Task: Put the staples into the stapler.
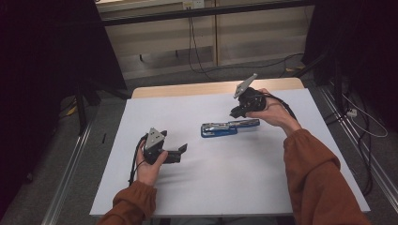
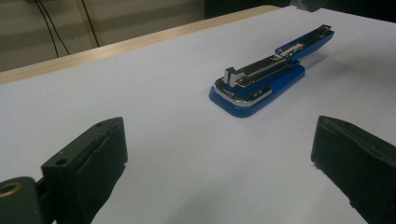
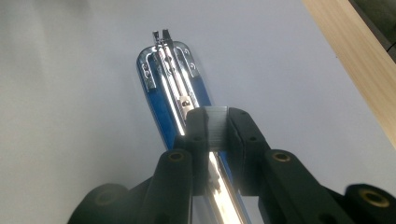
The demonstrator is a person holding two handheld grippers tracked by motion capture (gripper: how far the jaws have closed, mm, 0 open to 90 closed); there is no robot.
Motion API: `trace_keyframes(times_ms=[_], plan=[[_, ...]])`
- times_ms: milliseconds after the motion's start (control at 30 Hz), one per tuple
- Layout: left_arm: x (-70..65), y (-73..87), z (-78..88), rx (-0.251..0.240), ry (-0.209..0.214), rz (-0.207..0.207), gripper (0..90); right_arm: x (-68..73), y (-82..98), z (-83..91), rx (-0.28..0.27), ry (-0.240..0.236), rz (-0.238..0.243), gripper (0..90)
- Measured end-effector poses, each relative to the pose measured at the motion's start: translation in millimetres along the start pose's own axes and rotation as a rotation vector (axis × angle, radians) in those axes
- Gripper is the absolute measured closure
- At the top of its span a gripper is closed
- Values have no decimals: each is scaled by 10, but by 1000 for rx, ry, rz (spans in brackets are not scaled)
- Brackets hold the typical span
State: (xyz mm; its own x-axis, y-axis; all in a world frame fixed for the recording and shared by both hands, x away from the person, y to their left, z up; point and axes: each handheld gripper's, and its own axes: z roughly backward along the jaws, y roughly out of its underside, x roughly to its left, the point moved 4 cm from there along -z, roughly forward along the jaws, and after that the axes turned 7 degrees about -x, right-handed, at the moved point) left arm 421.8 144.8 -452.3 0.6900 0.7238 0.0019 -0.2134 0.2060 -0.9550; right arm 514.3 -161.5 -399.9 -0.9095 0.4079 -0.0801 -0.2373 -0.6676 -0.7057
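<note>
A blue stapler (image 1: 225,128) lies flipped open in the middle of the white table, its chrome staple channel facing up (image 2: 261,79) (image 3: 170,79). My right gripper (image 1: 236,111) hovers just above the stapler's right end, angled down along the channel. In the right gripper view the right gripper (image 3: 216,116) is shut on a small silver strip of staples (image 3: 217,129), right over the channel. My left gripper (image 1: 180,153) rests low on the table to the stapler's left and points at it. Its jaws stand wide apart with nothing between them (image 2: 219,154).
The white table top (image 1: 211,187) has a wooden strip along its far edge (image 1: 187,89). Behind it are pale cabinets (image 1: 244,33) and cables on the floor (image 1: 366,126). Dark curtains hang on both sides.
</note>
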Motion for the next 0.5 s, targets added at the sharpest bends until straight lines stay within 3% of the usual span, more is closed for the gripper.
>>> trace_keyframes(times_ms=[500], plan=[[-2, -2, 3, -1, 1, 3, 37, 49, -184, -203, 13, -39, 45, 792]])
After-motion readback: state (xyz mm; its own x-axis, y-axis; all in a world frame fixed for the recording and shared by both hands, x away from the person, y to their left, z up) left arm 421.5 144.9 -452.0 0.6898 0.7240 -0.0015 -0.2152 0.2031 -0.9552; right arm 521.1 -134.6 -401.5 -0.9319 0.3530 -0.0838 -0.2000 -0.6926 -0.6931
